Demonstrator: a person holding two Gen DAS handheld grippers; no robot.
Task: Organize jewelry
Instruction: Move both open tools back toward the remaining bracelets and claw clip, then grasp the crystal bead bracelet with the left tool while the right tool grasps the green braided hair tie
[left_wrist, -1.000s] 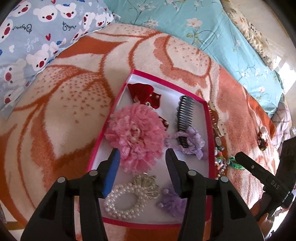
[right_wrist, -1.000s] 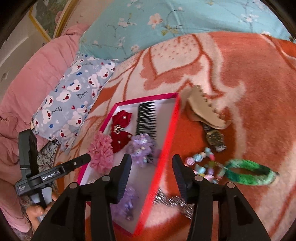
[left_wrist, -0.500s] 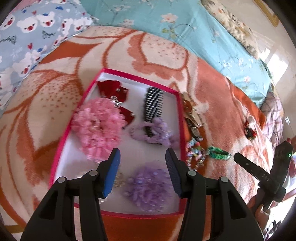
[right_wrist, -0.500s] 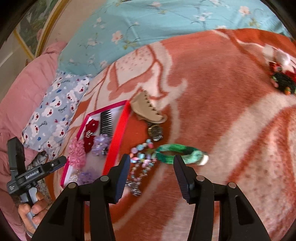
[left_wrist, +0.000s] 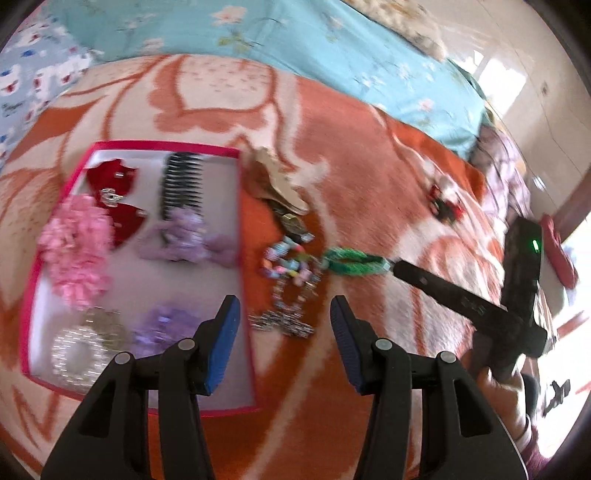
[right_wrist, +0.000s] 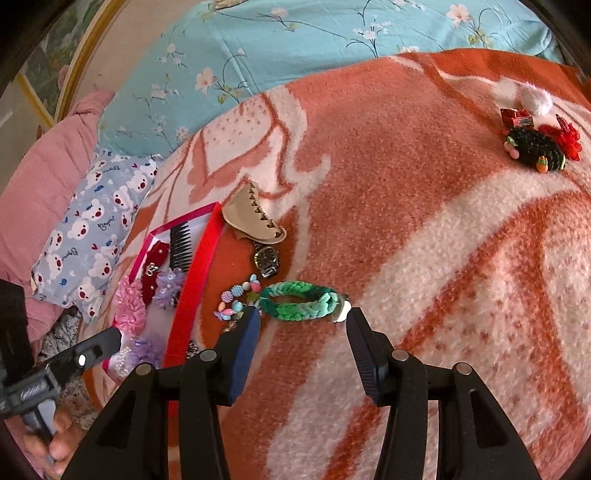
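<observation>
A red-rimmed box (left_wrist: 239, 221) (right_wrist: 195, 280) lies on the orange blanket. It holds a pink flower scrunchie (left_wrist: 74, 254), a black comb (left_wrist: 181, 184), a red bow, purple scrunchies and a pearl bracelet (left_wrist: 81, 350). To its right lie a beige claw clip (right_wrist: 251, 218), a watch (right_wrist: 266, 258), a bead bracelet (right_wrist: 236, 299), a silver sparkly piece (left_wrist: 280, 321) and a green braided bracelet (right_wrist: 299, 304) (left_wrist: 354, 260). My left gripper (left_wrist: 284, 310) stands open above the silver piece, holding nothing. My right gripper (right_wrist: 304, 317) is open, its tips just short of the green bracelet.
Black and red hair ties (right_wrist: 535, 144) (left_wrist: 445, 205) lie far right on the blanket, next to a white pompom (right_wrist: 535, 98). A bear-print pillow (right_wrist: 92, 229) and a blue floral quilt (right_wrist: 295, 40) border the far side. A hand holds each gripper handle.
My left gripper swung right, from over the box to the loose pieces beside its right rim. My right gripper moved right from the box edge and came close to the green bracelet.
</observation>
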